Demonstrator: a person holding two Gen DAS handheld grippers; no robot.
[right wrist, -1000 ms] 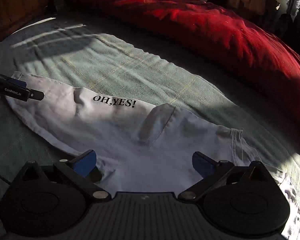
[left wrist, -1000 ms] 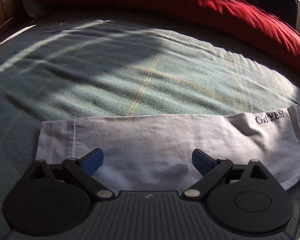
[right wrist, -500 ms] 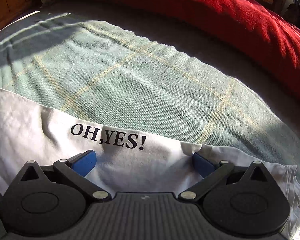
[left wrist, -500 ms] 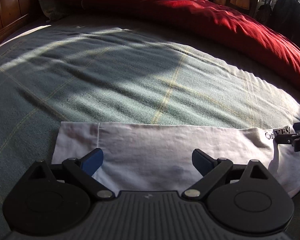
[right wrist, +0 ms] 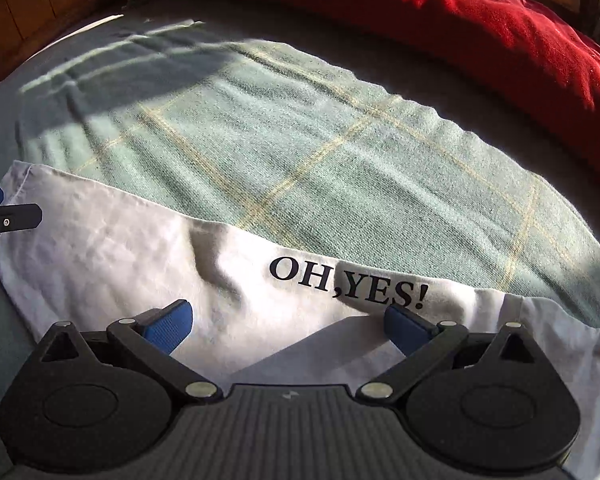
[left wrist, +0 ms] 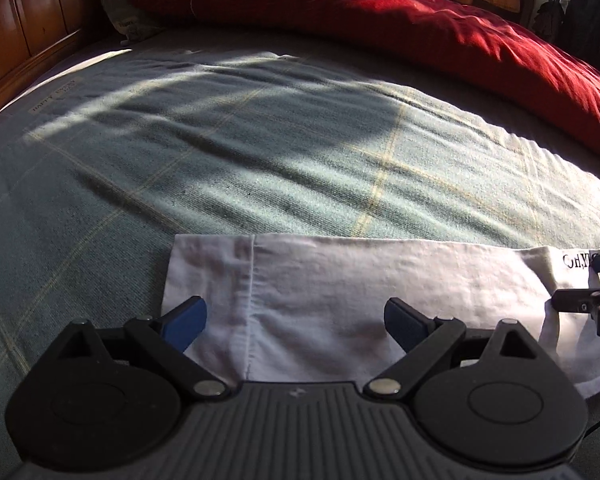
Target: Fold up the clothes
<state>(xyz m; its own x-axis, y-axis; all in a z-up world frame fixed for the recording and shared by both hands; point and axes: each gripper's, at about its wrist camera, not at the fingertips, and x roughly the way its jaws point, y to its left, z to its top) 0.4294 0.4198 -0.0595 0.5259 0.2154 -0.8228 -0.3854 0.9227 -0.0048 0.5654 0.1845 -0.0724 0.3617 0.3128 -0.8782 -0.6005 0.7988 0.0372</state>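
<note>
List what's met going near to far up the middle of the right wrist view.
Right tongs, open → white T-shirt with its "OH,YES!" print → green checked blanket → grey sheet → red duvet.

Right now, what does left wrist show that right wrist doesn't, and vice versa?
Left wrist only: the white shirt's hemmed end with its vertical seam, the wooden headboard, and the right gripper entering at the edge.

Right wrist only: the full "OH,YES!" print and the left gripper at the edge.

Both: the shirt lying folded on the green blanket, the red duvet, and open fingers over the cloth.
</note>
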